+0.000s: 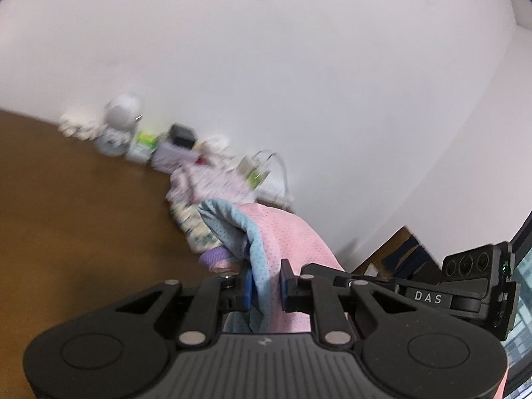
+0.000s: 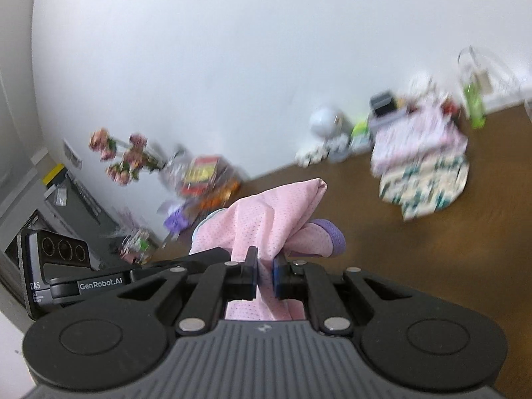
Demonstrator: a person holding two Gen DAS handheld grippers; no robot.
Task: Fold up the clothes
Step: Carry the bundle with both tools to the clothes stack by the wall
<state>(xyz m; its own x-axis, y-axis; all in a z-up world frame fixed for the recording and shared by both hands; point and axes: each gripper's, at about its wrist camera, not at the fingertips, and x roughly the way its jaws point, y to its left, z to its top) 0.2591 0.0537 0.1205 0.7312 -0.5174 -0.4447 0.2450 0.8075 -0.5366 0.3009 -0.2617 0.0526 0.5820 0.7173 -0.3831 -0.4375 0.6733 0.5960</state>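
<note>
So the left gripper point(image 1: 266, 286) has its jaws clamped on a pink mesh garment point(image 1: 286, 232) with a light blue lining, which bunches up above the blue pads. The right gripper point(image 1: 382, 282) sits just beside it on the right. Folded patterned clothes point(image 1: 196, 229) are stacked on the brown surface point(image 1: 76, 206), with blurry clutter along the white wall point(image 1: 266, 66).

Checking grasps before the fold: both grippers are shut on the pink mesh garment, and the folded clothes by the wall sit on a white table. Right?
Not quite: the table is brown, as the right wrist view shows. Left gripper and right gripper are both shut on the pink mesh garment.
</note>
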